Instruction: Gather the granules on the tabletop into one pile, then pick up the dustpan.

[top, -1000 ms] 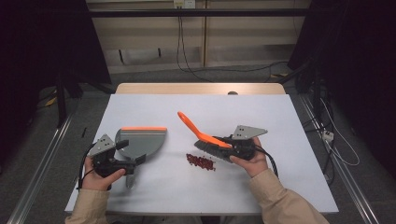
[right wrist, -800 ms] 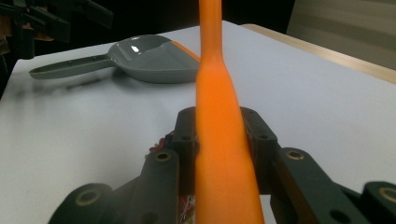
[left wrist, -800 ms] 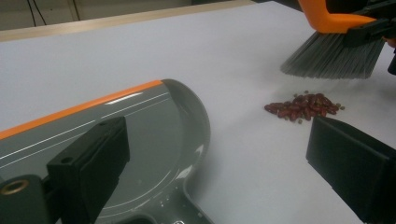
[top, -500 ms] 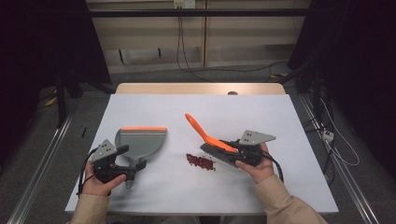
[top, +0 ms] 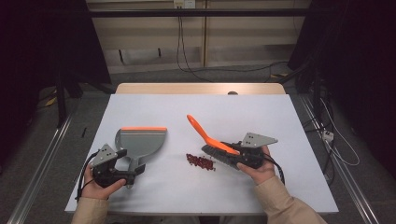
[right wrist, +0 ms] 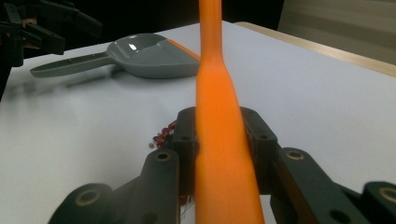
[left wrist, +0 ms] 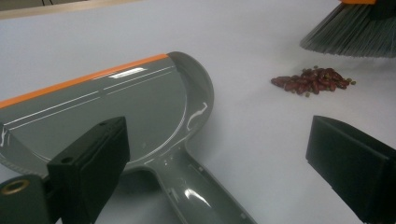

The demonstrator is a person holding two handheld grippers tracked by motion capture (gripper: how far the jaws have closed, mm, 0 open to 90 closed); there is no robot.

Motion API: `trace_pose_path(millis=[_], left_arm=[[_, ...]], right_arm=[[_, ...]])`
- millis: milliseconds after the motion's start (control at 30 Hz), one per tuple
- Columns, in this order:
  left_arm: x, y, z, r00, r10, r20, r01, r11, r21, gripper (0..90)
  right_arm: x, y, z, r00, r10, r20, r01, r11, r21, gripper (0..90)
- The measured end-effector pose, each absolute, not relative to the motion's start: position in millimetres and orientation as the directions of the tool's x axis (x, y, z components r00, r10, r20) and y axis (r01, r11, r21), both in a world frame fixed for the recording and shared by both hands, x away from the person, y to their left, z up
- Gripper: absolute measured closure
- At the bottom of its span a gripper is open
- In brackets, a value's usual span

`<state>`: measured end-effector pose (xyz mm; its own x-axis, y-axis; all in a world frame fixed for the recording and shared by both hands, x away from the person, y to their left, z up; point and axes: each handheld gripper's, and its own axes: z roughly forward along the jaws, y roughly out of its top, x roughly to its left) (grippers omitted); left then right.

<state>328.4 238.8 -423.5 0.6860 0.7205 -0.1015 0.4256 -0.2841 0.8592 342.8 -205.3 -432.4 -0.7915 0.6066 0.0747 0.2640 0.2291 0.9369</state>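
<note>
In my right gripper view the brush handle runs off the top edge and hides most of the beans. My left gripper view crops the dustpan handle; whether that gripper touches it, I can't quite tell.

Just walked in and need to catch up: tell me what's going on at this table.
A person is sweeping up beans with two handheld grippers. The right gripper is shut on the orange brush, its bristles right beside the pile. The left gripper is open around the handle of the grey dustpan, which lies flat on the table, apart from the beans.
</note>
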Motion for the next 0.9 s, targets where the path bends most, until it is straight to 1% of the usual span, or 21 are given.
trace_pose_path(millis=[400, 600, 700, 767, 900], left_arm=[[324.9, 239.6, -433.0, 0.648, 0.759, -0.055, 0.450, -0.323, 0.833, 6.5], [326.1, 242.7, -435.8, 0.601, 0.796, -0.066, 0.475, -0.290, 0.831, 6.5], [327.7, 242.3, -437.9, 0.582, 0.811, -0.054, 0.489, -0.296, 0.821, 6.7], [328.1, 243.5, -439.7, 0.570, 0.821, -0.030, 0.497, -0.316, 0.808, 8.8], [329.4, 248.8, -443.4, 0.540, 0.840, -0.053, 0.534, -0.293, 0.793, 9.7]], right_arm=[[340.0, -208.4, -431.0, -0.788, 0.611, 0.077, 0.251, 0.204, 0.946, 71.3], [341.1, -206.7, -432.0, -0.790, 0.608, 0.081, 0.252, 0.201, 0.947, 71.3], [340.9, -206.4, -432.3, -0.790, 0.608, 0.083, 0.252, 0.198, 0.947, 71.3], [340.3, -206.4, -432.0, -0.791, 0.607, 0.078, 0.248, 0.201, 0.948, 71.3], [339.3, -207.7, -431.7, -0.787, 0.612, 0.075, 0.247, 0.202, 0.948, 71.3]])
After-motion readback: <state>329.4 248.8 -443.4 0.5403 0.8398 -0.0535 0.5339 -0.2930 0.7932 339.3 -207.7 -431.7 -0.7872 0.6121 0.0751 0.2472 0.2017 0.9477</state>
